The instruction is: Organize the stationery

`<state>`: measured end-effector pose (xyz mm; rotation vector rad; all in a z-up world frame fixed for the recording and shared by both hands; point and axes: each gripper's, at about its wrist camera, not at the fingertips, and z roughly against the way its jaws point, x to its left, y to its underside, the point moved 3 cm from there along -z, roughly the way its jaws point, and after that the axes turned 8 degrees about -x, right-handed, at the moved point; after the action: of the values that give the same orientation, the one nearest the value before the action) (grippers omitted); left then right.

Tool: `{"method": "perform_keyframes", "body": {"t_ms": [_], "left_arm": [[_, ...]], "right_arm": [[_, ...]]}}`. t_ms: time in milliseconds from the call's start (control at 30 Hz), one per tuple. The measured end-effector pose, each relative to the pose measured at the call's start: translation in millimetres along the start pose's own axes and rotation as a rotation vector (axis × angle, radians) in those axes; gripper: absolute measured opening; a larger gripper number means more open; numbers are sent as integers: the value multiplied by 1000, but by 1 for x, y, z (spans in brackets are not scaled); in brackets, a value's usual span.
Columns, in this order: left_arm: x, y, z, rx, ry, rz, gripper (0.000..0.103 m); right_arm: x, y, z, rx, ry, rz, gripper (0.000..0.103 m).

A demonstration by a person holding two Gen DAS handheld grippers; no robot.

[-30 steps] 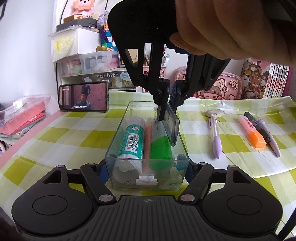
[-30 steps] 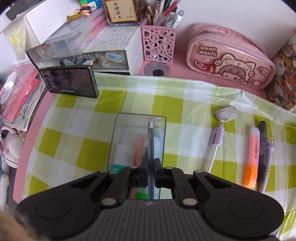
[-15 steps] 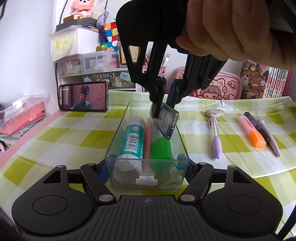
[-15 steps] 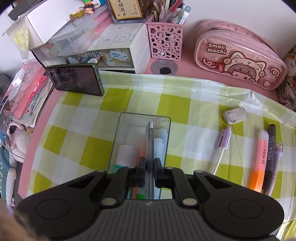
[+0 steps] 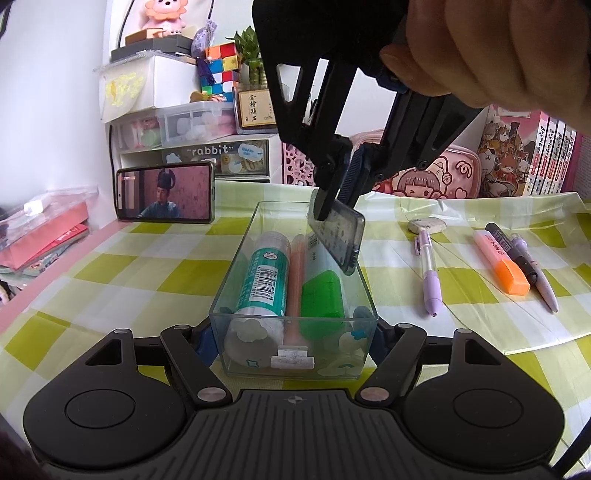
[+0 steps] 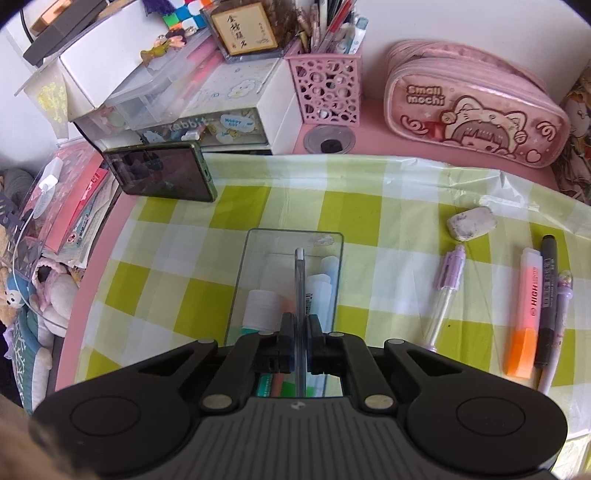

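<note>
Lifted clear of the clear organizer box [image 5: 295,295], a flat transparent case [image 5: 338,238] is held tilted by the clamped right gripper [image 5: 338,192], while the box is gripped by the left gripper [image 5: 293,343].

A phone [image 5: 165,192] stands on its long edge at the table's far-left area, screen lit, leaning against a white drawer unit [image 5: 207,155] labelled "rabbit". A Rubik's cube [image 5: 220,72] and a small potted plant [image 5: 255,66] rest on top of that unit. A pink plush figure [image 5: 160,16] sits higher up. Illustrated books [image 5: 535,155] stand upright at the far-right edge. A green-and-white checked cloth [image 6: 258,206] covers the table.
</note>
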<state>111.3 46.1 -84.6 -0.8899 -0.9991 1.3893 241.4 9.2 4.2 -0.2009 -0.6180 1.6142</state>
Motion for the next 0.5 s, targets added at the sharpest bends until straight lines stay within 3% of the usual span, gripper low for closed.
{"method": "perform_keyframes", "body": {"t_ms": [500], "left_arm": [[-1,1,2,-6,12,-18,73]], "right_arm": [[12,-9,-8,105,168,29,17]]}}
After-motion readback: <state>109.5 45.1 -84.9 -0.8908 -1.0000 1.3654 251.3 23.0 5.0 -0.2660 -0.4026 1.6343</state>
